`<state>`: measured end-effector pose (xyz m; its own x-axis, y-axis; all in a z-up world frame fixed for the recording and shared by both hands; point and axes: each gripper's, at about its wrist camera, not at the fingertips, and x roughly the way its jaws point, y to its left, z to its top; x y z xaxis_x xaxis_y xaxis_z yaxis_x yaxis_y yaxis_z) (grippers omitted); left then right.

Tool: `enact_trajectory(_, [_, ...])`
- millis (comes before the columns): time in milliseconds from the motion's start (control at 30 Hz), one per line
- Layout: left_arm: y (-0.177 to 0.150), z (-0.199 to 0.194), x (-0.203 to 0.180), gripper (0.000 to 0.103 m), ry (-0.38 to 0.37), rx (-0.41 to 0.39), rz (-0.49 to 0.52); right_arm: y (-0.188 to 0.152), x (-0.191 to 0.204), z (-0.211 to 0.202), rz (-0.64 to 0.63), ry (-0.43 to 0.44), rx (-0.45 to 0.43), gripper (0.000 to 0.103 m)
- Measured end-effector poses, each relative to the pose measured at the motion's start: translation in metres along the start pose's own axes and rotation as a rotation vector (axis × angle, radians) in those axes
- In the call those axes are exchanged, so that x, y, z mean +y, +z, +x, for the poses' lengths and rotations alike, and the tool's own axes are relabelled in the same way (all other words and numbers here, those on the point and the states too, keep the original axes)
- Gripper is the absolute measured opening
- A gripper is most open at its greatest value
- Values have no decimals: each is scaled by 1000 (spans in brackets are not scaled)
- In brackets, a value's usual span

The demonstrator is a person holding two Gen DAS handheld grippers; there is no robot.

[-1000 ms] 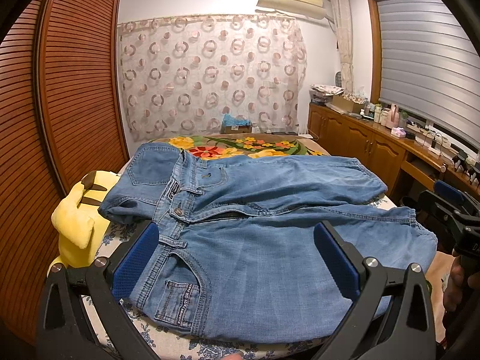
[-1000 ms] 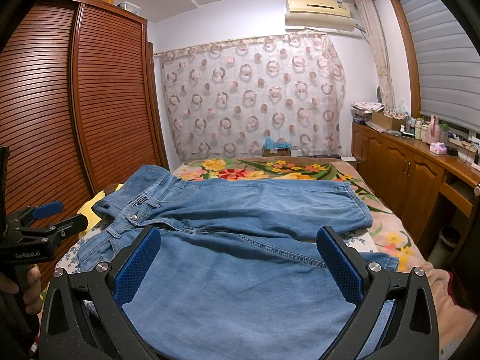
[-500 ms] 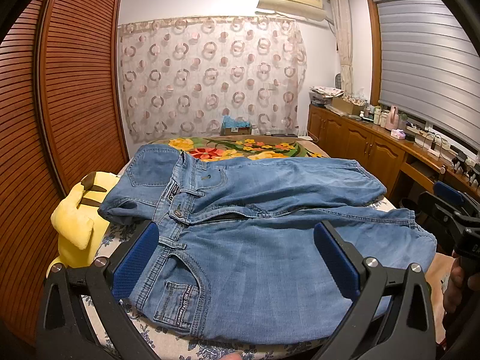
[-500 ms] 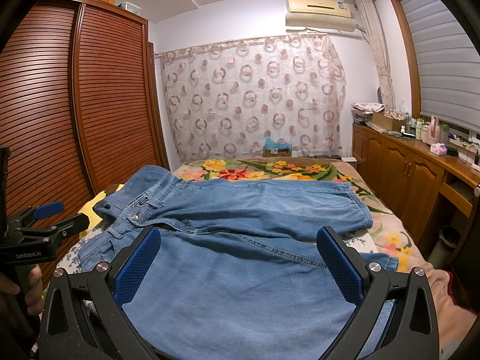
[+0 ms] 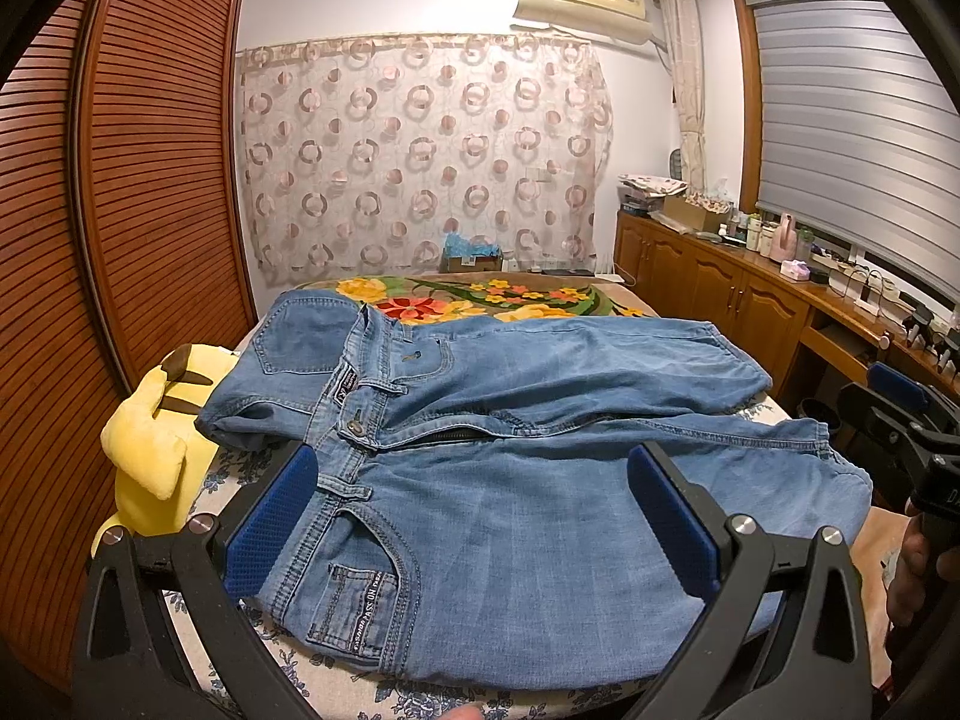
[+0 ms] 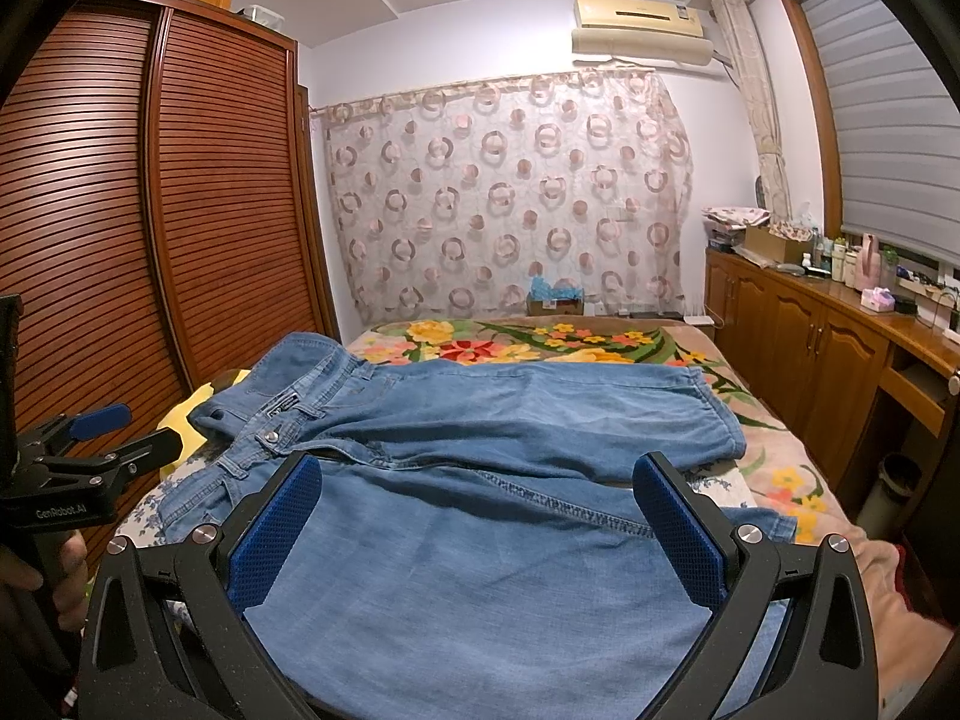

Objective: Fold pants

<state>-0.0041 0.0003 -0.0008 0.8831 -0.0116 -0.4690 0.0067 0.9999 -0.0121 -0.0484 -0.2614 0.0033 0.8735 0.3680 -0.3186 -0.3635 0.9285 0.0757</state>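
Blue jeans (image 5: 510,480) lie spread across the bed, waistband to the left, legs running right, the far leg lying partly over the near one. They also show in the right wrist view (image 6: 480,540). My left gripper (image 5: 471,516) is open and empty, hovering above the near hip and pocket. My right gripper (image 6: 474,531) is open and empty above the near leg. The left gripper shows at the left edge of the right wrist view (image 6: 114,438); the right gripper shows at the right edge of the left wrist view (image 5: 900,402).
The bed has a floral blanket (image 6: 540,345). A yellow plush toy (image 5: 150,444) lies at the bed's left edge by the slatted wardrobe (image 5: 120,210). A wooden cabinet counter (image 5: 750,294) with bottles runs along the right wall.
Almost nothing differs. Both grippers stay open and hover over the jeans; the views shift only slightly.
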Motion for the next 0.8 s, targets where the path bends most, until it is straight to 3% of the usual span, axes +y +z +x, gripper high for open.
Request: enact_trajectory(800, [1, 0, 1, 103, -1, 5, -1, -2, 0, -2, -3, 11, 5, 103])
